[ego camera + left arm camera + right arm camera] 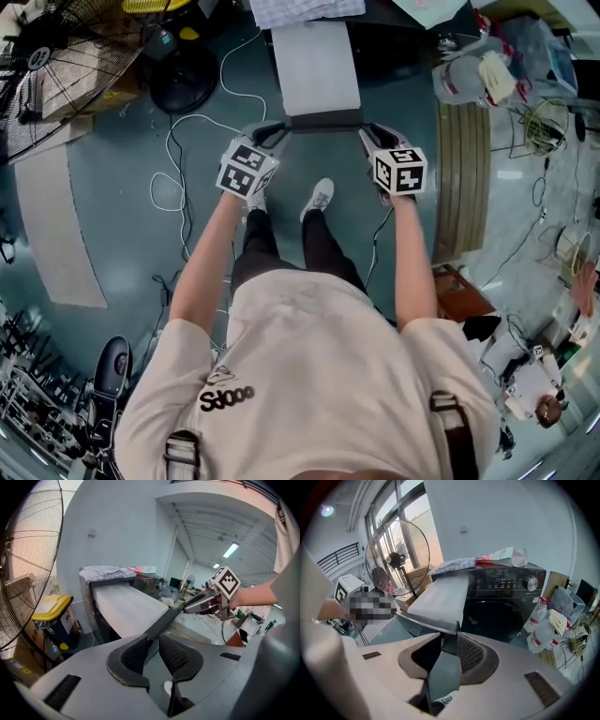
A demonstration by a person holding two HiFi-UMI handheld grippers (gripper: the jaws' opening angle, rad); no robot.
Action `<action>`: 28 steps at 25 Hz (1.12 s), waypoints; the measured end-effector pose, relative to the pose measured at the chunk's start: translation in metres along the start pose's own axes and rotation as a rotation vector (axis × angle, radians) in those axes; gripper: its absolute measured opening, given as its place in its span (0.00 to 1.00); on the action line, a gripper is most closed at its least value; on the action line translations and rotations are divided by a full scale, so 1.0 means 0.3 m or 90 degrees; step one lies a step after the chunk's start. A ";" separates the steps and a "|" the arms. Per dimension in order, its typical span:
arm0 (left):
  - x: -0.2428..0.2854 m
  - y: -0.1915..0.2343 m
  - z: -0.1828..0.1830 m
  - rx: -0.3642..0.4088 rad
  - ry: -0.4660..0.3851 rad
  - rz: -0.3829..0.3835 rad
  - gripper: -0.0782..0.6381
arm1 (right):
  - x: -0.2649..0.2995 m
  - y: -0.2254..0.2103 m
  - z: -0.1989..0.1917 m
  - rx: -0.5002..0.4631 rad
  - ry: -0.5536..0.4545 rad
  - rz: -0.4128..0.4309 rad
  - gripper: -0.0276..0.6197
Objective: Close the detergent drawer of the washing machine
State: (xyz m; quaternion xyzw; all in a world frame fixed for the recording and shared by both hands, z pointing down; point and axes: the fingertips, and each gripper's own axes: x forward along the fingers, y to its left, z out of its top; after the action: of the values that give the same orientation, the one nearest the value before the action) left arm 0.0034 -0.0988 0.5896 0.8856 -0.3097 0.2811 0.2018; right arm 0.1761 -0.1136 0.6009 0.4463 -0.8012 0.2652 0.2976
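Note:
A long white detergent drawer (315, 70) stands pulled far out of the dark washing machine (501, 606). Its dark front panel (325, 120) runs across just ahead of my hands. My left gripper (277, 137) is shut on the panel's left end, and my right gripper (368, 138) is shut on its right end. In the left gripper view the panel's edge (161, 620) runs in between the jaws of the left gripper (153, 641). In the right gripper view the panel's corner (449, 626) sits between the jaws of the right gripper (449, 644), with the drawer's white top (440, 595) beyond.
A big standing fan (56, 47) is at the left, with a yellow-lidded bin (54, 616) beside the machine. White cables (173, 178) loop on the green floor. Plastic bottles (541, 625) and a wooden board (464, 178) are at the right. Cloth (459, 564) lies on the machine.

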 end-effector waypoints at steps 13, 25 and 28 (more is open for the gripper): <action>0.022 0.036 0.022 0.003 0.007 0.016 0.23 | 0.032 -0.020 0.029 -0.008 0.004 0.014 0.20; 0.024 0.042 0.031 0.024 0.005 0.017 0.23 | 0.035 -0.021 0.041 0.009 -0.020 0.001 0.20; 0.020 0.044 0.038 0.034 0.003 0.030 0.23 | 0.032 -0.020 0.051 0.021 -0.026 -0.001 0.20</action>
State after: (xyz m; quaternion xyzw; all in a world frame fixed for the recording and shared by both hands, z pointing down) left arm 0.0028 -0.1171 0.5871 0.8826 -0.3222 0.2957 0.1725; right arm 0.1736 -0.1324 0.5982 0.4569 -0.8022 0.2694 0.2741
